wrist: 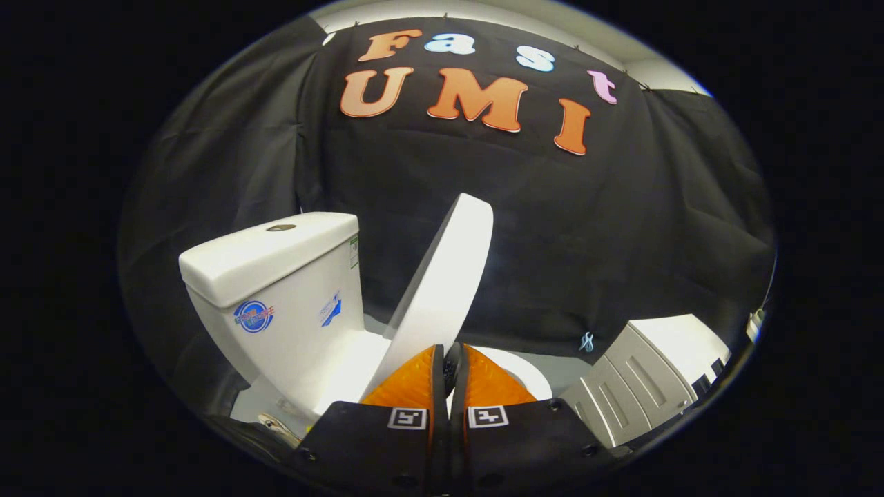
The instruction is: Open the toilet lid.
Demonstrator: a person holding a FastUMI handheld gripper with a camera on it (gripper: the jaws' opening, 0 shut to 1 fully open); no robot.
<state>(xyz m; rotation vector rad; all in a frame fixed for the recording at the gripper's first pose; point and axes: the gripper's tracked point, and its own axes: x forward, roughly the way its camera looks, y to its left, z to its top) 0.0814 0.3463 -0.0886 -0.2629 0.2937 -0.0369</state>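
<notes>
Toilet lid (442, 290) stands raised, tilted toward the tank (276, 290) — its lower edge pinched between the closed fingers of the gripper (452, 359). Released short of balance, it could likely slam back onto the bowl (528, 373).

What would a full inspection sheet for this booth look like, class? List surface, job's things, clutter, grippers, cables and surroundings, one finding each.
Surface: pale floor beyond the toilet.
Job's things: toilet lid raised partway, tilted towards the cistern but not against it; seat rim just beyond the fingers.
Clutter: grey ribbed unit beside the toilet; small clip on the cloth.
Grippers: hand-held gripper with fingers nearly together at the lid's lower edge; whether they pinch it cannot be told.
Cables: nothing seen.
Surroundings: black cloth wall behind everything.
</notes>
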